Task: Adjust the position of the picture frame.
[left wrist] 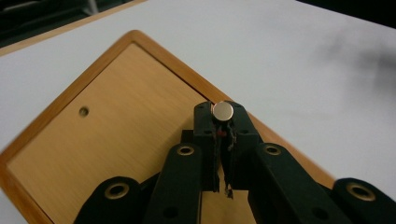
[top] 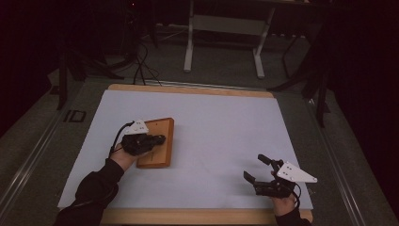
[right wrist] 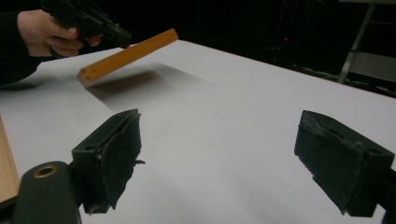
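Your left gripper (left wrist: 223, 122) pinched a small, slippery-looking metal disc (left wrist: 222, 111) over the stiff board's (left wrist: 107, 135) three-o'clock edge; your right gripper (right wrist: 224, 154) gaped empty.

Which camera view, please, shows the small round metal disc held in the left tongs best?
The left gripper view: the small round metal disc sits close up, pinched at the tips. In the high view it is too small to discern.
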`<state>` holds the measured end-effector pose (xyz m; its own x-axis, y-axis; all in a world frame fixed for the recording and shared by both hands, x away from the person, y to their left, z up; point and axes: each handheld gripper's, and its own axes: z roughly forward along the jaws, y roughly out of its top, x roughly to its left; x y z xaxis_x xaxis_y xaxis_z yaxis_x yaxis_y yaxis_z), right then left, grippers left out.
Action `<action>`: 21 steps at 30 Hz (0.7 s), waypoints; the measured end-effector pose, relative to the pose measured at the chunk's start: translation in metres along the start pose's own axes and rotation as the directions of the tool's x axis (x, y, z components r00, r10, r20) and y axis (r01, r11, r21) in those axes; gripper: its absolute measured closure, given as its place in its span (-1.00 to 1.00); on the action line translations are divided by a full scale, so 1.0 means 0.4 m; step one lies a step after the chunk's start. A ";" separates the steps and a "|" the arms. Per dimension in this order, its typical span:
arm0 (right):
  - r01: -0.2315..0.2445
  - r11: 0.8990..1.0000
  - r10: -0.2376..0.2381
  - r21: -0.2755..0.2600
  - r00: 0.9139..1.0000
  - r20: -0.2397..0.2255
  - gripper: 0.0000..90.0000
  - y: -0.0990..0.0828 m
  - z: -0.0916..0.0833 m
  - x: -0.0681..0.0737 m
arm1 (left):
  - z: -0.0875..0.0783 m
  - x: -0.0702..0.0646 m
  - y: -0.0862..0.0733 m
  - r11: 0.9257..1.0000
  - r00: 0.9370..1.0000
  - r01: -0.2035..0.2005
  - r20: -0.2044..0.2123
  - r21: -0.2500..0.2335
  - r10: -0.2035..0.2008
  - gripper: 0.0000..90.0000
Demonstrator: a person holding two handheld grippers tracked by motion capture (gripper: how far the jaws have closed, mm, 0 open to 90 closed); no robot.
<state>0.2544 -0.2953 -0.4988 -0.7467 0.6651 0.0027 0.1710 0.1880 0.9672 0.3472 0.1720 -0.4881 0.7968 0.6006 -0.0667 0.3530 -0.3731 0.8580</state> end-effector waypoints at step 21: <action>-0.012 1.000 0.012 -0.013 1.000 -0.003 -0.69 0.000 -0.010 -0.007 | 0.194 -0.075 0.090 0.998 0.991 -0.056 0.123 0.024 0.053 0.90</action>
<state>0.2538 -0.3000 -0.4976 -0.7467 0.6650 0.0148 0.1712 0.1707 0.9703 0.3741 0.0859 -0.4948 0.8688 0.4881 -0.0833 0.3191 -0.4232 0.8480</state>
